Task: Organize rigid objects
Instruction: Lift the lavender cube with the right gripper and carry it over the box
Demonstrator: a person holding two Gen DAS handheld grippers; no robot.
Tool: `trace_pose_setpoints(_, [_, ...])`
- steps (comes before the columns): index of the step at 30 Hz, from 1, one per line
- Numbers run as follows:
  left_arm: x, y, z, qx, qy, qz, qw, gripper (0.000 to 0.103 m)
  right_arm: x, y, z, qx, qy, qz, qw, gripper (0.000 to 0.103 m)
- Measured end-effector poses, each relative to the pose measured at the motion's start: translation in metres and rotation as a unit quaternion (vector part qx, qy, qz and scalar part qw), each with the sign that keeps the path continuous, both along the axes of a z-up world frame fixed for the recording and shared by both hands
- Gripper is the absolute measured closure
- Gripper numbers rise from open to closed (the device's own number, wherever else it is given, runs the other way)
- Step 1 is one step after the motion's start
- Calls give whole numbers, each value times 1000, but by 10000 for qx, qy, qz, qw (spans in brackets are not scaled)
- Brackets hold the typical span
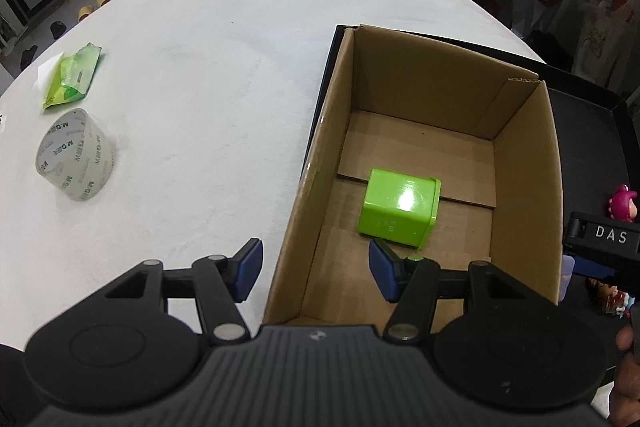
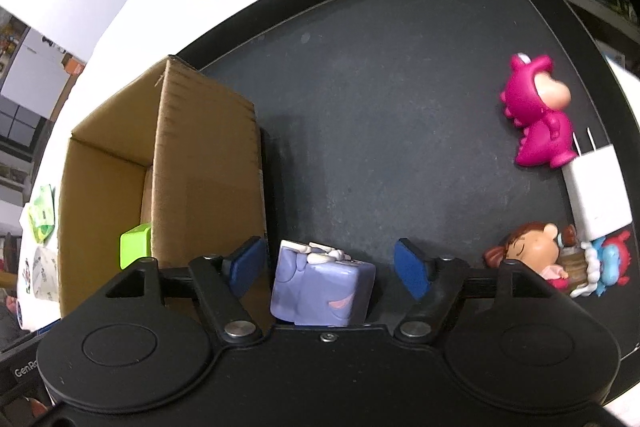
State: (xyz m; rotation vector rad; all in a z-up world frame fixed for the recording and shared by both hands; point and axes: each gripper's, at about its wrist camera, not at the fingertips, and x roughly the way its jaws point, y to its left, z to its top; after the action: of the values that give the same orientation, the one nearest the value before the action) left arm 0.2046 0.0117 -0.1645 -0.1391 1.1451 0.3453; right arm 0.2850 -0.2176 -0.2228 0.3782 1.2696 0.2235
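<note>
An open cardboard box (image 1: 524, 163) stands on a black tray (image 1: 592, 131), with a lime green cube (image 1: 398, 211) on its floor. My left gripper (image 1: 316, 269) hovers open over the box's near left wall, holding nothing. In the right wrist view the same box (image 2: 200, 163) is at the left, the green cube (image 2: 136, 249) peeking inside. My right gripper (image 2: 330, 267) is open, and a lilac block toy (image 2: 322, 287) sits between its fingers, untouched by either pad. A magenta dinosaur figure (image 2: 538, 119), a white charger plug (image 2: 596, 191) and a doll figure (image 2: 536, 259) lie on the tray (image 2: 400, 107).
On the white table (image 1: 224, 67) at the left lie a roll of clear tape (image 1: 76, 161) and a green wipes packet (image 1: 74, 75). The right gripper's body (image 1: 600, 251) shows at the right edge of the left wrist view. Shelves and furniture stand beyond the table.
</note>
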Motion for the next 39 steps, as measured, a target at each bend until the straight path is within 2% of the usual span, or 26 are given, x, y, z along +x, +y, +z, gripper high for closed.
trace_pose_setpoints(2, [0,0,1,-10,8,7,10000,46,-1,-7,-3,27,97,-118,9999,32])
trace_pose_setpoints(5, [-1,-1,2,9,2,-13,10000,46,-10,-8,-2,-245,51,-56,9997,35])
trace_pose_setpoints(9, [-2,-4,3,17,-3,-25,10000,46,-15,-9,-2,-505,-28,-53,9987,50])
trace_pose_setpoints(17, [-5,-9,4,74,28,-101,9999,46,-21,4,2,-1047,-398,209,9935,56])
trace_pose_setpoints(25, [-7,-15,9,148,-13,-141,9998,46,-27,-9,28,-762,-959,44,9925,58])
trace_pose_setpoints(37, [-8,-18,11,215,-20,-156,9996,46,-25,-16,62,-294,-1484,-56,9885,58])
trace_pose_setpoints(39, [-8,-18,11,209,-19,-169,9996,46,-24,-19,65,-99,-1508,-75,9885,58])
